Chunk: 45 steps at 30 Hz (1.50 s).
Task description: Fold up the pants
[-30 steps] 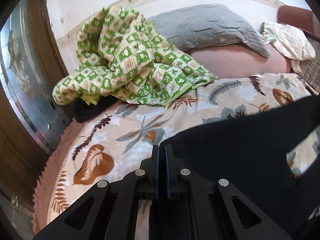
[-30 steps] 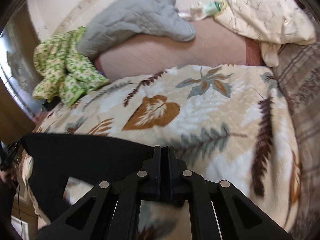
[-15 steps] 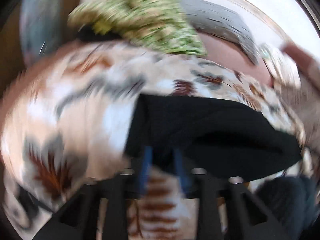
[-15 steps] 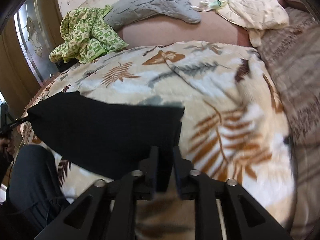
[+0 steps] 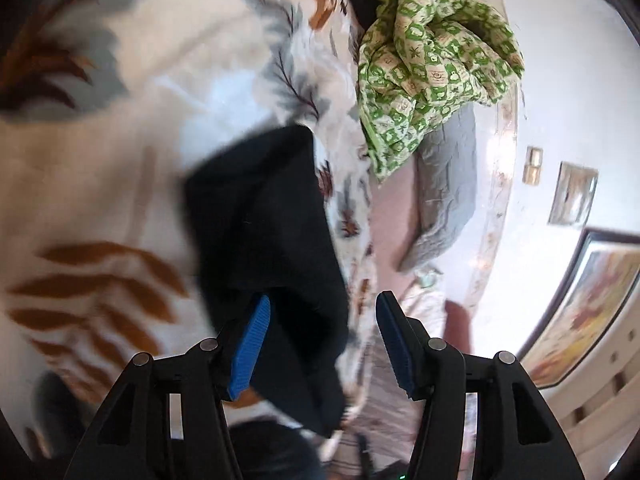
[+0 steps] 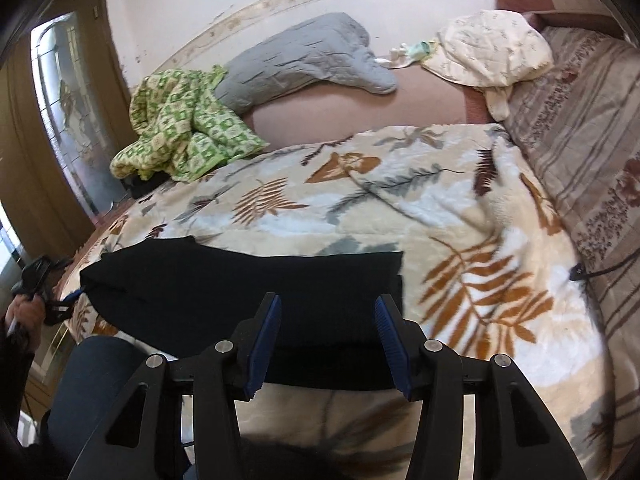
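The black pants [image 6: 240, 292] lie folded in a flat band across the near edge of the leaf-print blanket [image 6: 360, 200]. My right gripper [image 6: 326, 344] is open, its blue pads [image 6: 264, 344] apart just above the pants' near edge, holding nothing. In the rolled left wrist view the pants [image 5: 264, 240] lie in front of my left gripper [image 5: 320, 336], which is open with its blue pads [image 5: 252, 344] apart and empty. The left gripper also shows at the pants' left end in the right wrist view [image 6: 60, 304].
A green checked cloth [image 6: 184, 136] and a grey pillow [image 6: 296, 64] lie at the bed's far side. A cream bundle [image 6: 492, 52] and a striped brown blanket [image 6: 580, 148] are at the right. My dark-trousered leg [image 6: 92, 384] is at the near left.
Both grippers have opened and let go of the pants, which now lie folded on the blanket. Both have pulled back, and the left wrist has rolled sideways.
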Each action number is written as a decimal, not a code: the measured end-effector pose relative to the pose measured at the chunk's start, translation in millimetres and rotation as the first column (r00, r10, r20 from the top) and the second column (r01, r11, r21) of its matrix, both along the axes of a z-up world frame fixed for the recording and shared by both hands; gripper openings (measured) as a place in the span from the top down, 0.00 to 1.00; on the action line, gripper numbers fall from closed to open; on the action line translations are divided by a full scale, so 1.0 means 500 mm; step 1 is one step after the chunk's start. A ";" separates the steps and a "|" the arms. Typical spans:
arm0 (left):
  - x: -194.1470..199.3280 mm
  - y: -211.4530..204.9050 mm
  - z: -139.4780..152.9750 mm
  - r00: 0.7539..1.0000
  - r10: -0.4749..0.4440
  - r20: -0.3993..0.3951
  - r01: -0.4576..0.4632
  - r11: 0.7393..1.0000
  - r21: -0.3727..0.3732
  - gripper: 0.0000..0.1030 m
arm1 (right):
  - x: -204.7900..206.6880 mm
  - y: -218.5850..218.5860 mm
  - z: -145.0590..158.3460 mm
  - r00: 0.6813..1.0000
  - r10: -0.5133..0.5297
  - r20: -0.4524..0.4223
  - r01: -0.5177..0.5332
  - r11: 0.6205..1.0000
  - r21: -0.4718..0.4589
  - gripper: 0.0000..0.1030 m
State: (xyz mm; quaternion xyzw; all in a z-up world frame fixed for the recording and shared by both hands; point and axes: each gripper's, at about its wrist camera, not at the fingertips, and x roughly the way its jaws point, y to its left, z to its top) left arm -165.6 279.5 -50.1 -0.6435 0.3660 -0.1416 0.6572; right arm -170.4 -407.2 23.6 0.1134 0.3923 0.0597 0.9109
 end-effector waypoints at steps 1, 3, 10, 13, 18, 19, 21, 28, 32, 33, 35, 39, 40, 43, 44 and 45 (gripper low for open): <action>0.007 -0.001 -0.004 1.000 0.006 -0.013 -0.006 1.000 -0.013 0.47 | -0.001 0.003 0.001 1.000 0.003 0.003 -0.003 1.000 0.003 0.51; 0.010 0.004 -0.028 0.996 0.038 -0.077 -0.041 0.998 -0.042 0.47 | -0.003 0.005 0.001 1.000 0.000 0.003 0.000 1.000 0.004 0.51; -0.022 0.008 -0.062 0.978 0.121 -0.168 -0.123 0.992 -0.004 0.92 | -0.016 -0.003 0.009 1.000 -0.018 0.010 0.017 0.999 0.033 0.51; -0.032 -0.016 -0.018 0.989 0.096 -0.115 -0.079 0.986 0.148 0.92 | -0.023 -0.024 0.015 0.999 -0.048 0.001 0.048 0.992 0.117 0.41; -0.033 -0.055 0.062 1.000 0.016 -0.009 -0.011 0.900 0.436 0.92 | -0.030 -0.103 -0.002 0.983 -0.169 -0.074 0.185 0.891 0.414 0.33; -0.024 -0.071 0.075 1.000 0.007 -0.001 -0.006 0.878 0.479 0.92 | -0.032 -0.125 -0.017 0.976 -0.190 -0.107 0.218 0.841 0.495 0.33; -0.024 -0.098 0.089 1.000 -0.007 0.004 0.003 0.836 0.549 0.91 | -0.030 -0.148 -0.040 0.971 -0.187 -0.152 0.241 0.773 0.586 0.34; -0.024 -0.168 0.122 0.999 -0.035 -0.001 0.028 0.776 0.630 0.71 | -0.004 -0.174 -0.143 0.939 -0.160 -0.304 0.336 0.621 0.708 0.38; -0.007 -0.175 0.123 0.999 -0.035 0.009 0.022 0.776 0.630 0.67 | 0.029 -0.167 -0.177 0.917 -0.156 -0.367 0.376 0.642 0.668 0.38; -0.007 -0.172 0.121 0.999 -0.029 0.013 0.015 0.781 0.624 0.67 | 0.035 -0.165 -0.185 0.909 -0.164 -0.382 0.390 0.655 0.647 0.41; -0.005 -0.163 0.115 1.000 -0.015 0.020 -0.001 0.793 0.609 0.75 | 0.040 -0.164 -0.188 0.907 -0.176 -0.382 0.395 0.668 0.630 0.51; 0.000 -0.135 0.097 1.000 0.011 0.009 -0.014 0.813 0.582 0.94 | 0.036 -0.147 -0.155 0.929 -0.174 -0.327 0.328 0.795 0.510 0.97; 0.000 -0.128 0.097 1.000 0.008 0.011 -0.013 0.815 0.580 0.94 | 0.029 -0.139 -0.141 0.937 -0.168 -0.306 0.304 0.824 0.479 0.97; -0.004 -0.111 0.105 0.999 0.003 0.041 -0.027 0.802 0.597 0.94 | 0.011 -0.137 -0.133 0.939 -0.162 -0.304 0.288 0.851 0.439 0.97; -0.001 -0.106 0.100 0.999 -0.001 0.035 -0.021 0.797 0.603 0.94 | 0.009 -0.139 -0.143 0.935 -0.161 -0.315 0.292 0.855 0.428 0.97; 0.005 -0.103 0.086 1.000 -0.012 0.015 0.000 0.795 0.607 0.94 | 0.008 -0.142 -0.154 0.930 -0.163 -0.329 0.301 0.852 0.429 0.97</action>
